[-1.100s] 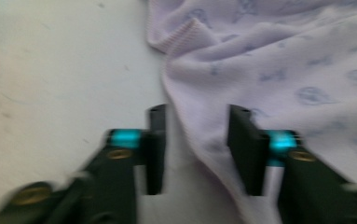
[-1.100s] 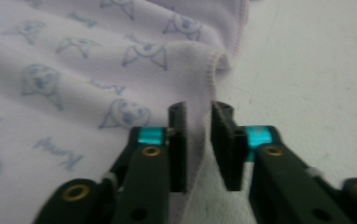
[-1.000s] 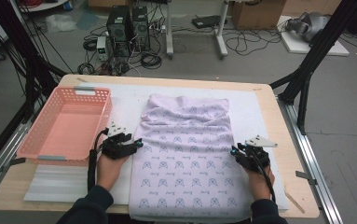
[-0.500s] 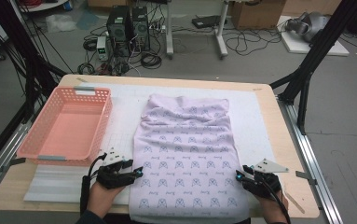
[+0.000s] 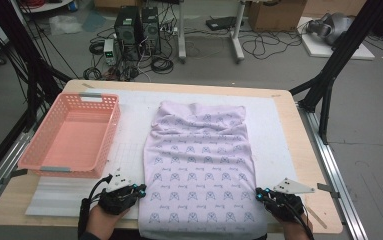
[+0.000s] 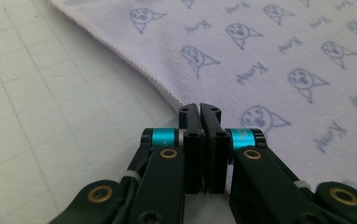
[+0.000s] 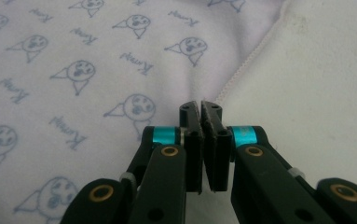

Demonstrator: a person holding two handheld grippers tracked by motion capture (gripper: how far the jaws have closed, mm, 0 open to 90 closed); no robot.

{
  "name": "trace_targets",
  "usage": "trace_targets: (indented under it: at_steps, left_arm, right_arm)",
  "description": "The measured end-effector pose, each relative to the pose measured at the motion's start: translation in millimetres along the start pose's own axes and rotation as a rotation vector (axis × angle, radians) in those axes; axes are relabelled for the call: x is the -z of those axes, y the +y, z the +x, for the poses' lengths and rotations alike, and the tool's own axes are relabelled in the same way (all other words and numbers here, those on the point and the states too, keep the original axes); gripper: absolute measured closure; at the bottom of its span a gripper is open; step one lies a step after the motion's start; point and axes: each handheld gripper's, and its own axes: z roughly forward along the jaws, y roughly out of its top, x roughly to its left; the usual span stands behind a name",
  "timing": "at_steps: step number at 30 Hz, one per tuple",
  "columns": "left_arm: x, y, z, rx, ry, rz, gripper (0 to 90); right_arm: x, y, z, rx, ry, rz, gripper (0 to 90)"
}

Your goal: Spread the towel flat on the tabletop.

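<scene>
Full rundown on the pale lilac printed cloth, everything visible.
The pale lilac printed cloth looks like soft knit fabric with rows of small blue cartoon faces and script words and a stitched hem. It lies mostly flat on the white gridded mat, rumpled at its far end. The left gripper and right gripper are shut on its near side edges.

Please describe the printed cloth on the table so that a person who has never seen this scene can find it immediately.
Start at the wooden table and find the white mat on it. The pale lilac cloth lies flat along the mat's middle, to the right of the pink basket. It alone is soft fabric, printed with small blue faces and words.
</scene>
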Motion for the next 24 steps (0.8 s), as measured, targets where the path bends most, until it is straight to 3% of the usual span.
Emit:
trace_targets:
  at_steps: [3, 10, 15, 18, 19, 20, 22, 24]
  left_arm:
    - [5.2, -1.6, 2.0, 0.003, -0.012, 0.014, 88.0]
    - [20.6, -7.6, 7.6, 0.019, -0.038, 0.02, 88.4]
    - [37.0, -15.9, 5.9, 0.013, -0.087, 0.039, 88.4]
    - [45.9, -23.5, -0.1, 0.004, -0.129, 0.041, 87.8]
    - [48.4, -25.0, -0.8, 0.003, -0.136, 0.038, 86.0]
    - [50.1, -25.4, 0.3, 0.007, -0.128, 0.027, 77.9]
    - [50.8, -22.4, 6.2, 0.065, -0.098, 0.0, 53.4]
    - [47.6, -17.8, 11.0, 0.104, -0.074, -0.042, 47.3]
  right_arm:
    - [6.4, -4.4, -0.4, -0.024, 0.015, 0.009, 88.0]
    - [21.0, -13.6, 6.6, -0.014, 0.042, 0.03, 88.4]
    - [38.1, -22.1, 15.8, 0.012, 0.077, 0.045, 88.8]
    - [50.1, -27.4, 22.3, 0.004, 0.103, 0.052, 88.5]
    - [52.9, -28.0, 24.7, 0.015, 0.115, 0.059, 87.7]
    - [55.4, -27.9, 26.9, 0.024, 0.112, 0.055, 85.8]
    - [57.4, -24.8, 27.2, 0.001, 0.1, 0.03, 67.4]
    - [55.1, -19.3, 23.8, -0.041, 0.085, -0.008, 62.4]
